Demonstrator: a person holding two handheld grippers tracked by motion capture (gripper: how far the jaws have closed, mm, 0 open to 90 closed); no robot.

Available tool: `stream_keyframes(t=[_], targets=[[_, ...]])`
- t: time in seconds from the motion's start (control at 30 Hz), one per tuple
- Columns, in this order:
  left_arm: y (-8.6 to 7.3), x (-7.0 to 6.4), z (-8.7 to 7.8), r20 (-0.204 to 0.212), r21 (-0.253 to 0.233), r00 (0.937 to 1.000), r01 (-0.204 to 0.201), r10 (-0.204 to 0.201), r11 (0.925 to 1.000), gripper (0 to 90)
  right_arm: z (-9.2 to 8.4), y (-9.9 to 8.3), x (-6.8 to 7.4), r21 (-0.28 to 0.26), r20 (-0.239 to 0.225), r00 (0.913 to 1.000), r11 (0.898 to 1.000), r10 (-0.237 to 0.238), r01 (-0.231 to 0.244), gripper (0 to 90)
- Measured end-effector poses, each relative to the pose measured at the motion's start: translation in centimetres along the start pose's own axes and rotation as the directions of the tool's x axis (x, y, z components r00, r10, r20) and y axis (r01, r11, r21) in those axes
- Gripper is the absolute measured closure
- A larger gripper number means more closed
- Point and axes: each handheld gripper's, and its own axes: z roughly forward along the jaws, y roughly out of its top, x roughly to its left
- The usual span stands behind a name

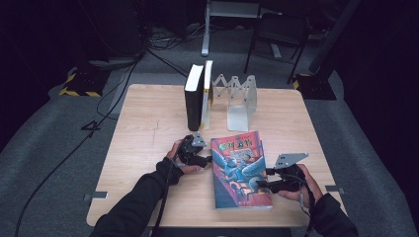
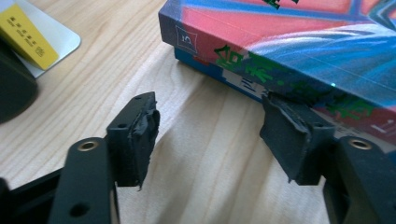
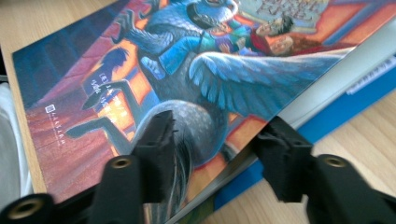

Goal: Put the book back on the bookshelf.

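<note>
Table (image 1: 148, 128): light wood; the illustrated book (image 1: 240, 170) lies flat on its near half, between both hands.
Book stand (image 1: 241, 98): at the far edge, two upright books (image 1: 198, 96) just beside it.
Right gripper (image 1: 269, 180): jaws half open around the book's right edge, one above the cover, one under; pressing cannot be told.
Left gripper (image 1: 210, 159): half open at the spine; one jaw touches it, with bare table between the jaws.
Hidden: lower jaw contact, under the pages.
</note>
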Motion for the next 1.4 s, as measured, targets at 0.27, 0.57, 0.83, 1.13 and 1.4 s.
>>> stream_keyframes(t=[0.27,0.57,0.83,1.13,1.4], targets=[[0.5,0.9,0.1,0.042,-0.038,0.9988,0.027,-0.026,0.9989,59.1,0.5,0.8,0.1,-0.084,-0.011,0.9974,0.994,-0.071,0.069,73.0],[1.2,1.8,0.0,0.047,-0.08,0.9965,0.072,-0.069,0.9942,55.3,0.2,0.2,0.8,-0.17,0.025,0.989,0.974,-0.146,0.148,80.2],[2.2,3.0,0.2,0.081,-0.111,0.9887,0.134,-0.126,0.9847,48.8,-0.3,-0.4,1.1,-0.234,0.046,0.9837,0.955,-0.174,0.18,80.4],[4.3,3.1,-2.1,0.111,-0.212,0.9872,0.136,-0.114,0.9679,54.5,-1.6,-0.6,1.8,-0.289,0.121,0.9693,0.927,-0.214,0.241,80.7],[5.9,3.2,-4.3,0.132,-0.278,0.9869,0.127,-0.093,0.952,58.9,-2.2,-0.1,1.9,-0.309,0.214,0.9459,0.902,-0.244,0.303,81.1]])
